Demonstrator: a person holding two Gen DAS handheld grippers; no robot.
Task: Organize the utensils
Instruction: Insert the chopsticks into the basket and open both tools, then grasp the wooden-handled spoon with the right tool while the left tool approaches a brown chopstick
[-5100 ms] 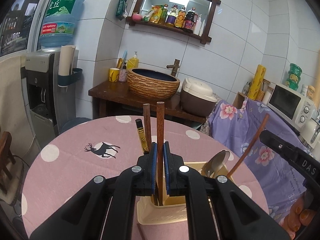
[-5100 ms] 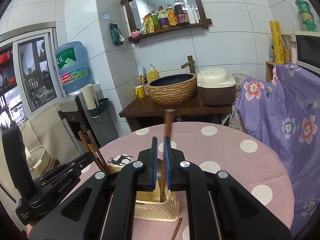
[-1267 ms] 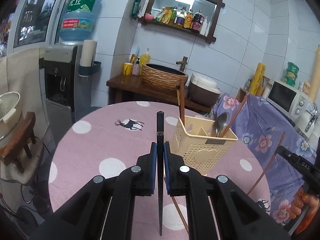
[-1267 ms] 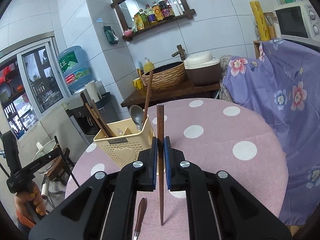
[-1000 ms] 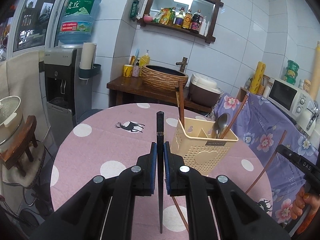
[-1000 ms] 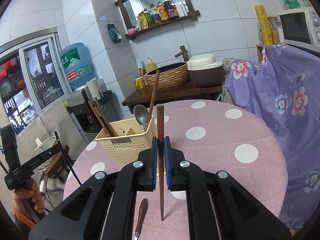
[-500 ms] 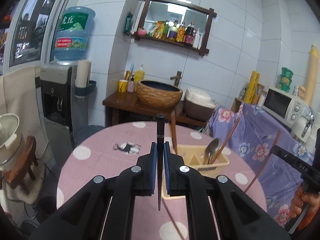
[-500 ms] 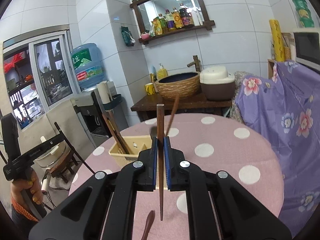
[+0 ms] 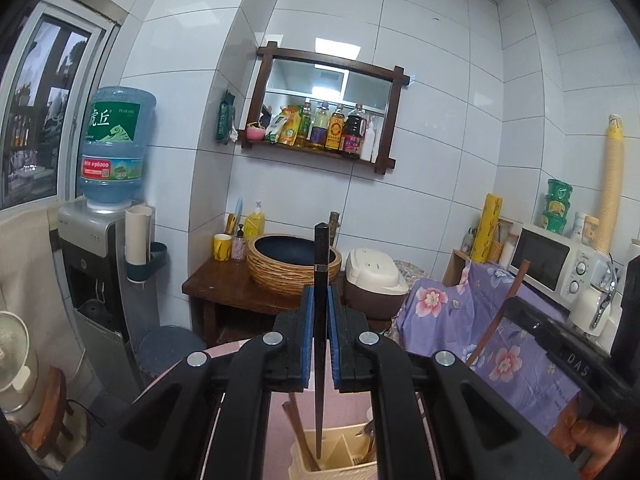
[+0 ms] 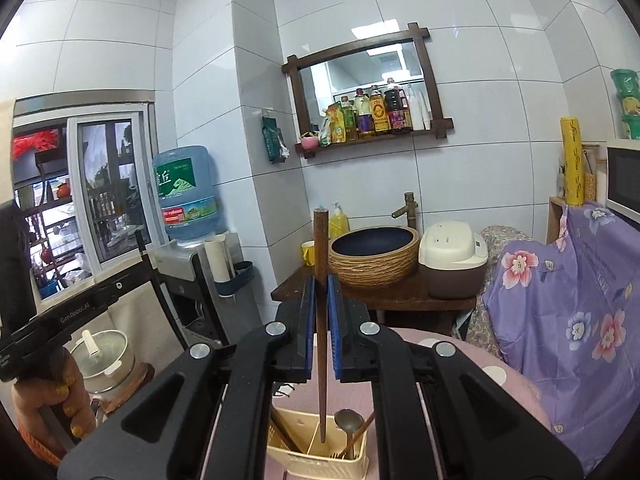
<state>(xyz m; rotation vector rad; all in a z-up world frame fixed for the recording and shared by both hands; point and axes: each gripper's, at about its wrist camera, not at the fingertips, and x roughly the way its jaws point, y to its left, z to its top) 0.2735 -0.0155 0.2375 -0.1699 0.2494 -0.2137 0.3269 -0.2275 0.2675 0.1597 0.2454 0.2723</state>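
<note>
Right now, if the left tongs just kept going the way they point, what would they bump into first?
Probably the dark wooden counter with the woven basin, which sits straight ahead of the left tongs and their black chopstick. Depth is hard to judge; the way looks free until then.

A utensil caddy [image 10: 316,458] stood on the table [image 10: 460,354], near and below both grippers. Chopsticks [image 10: 282,428] sat in its left compartment, a spoon [image 10: 346,420] in its right. Far behind, a basin [image 10: 374,254] sat left of a rice cooker [image 10: 452,258].
</note>
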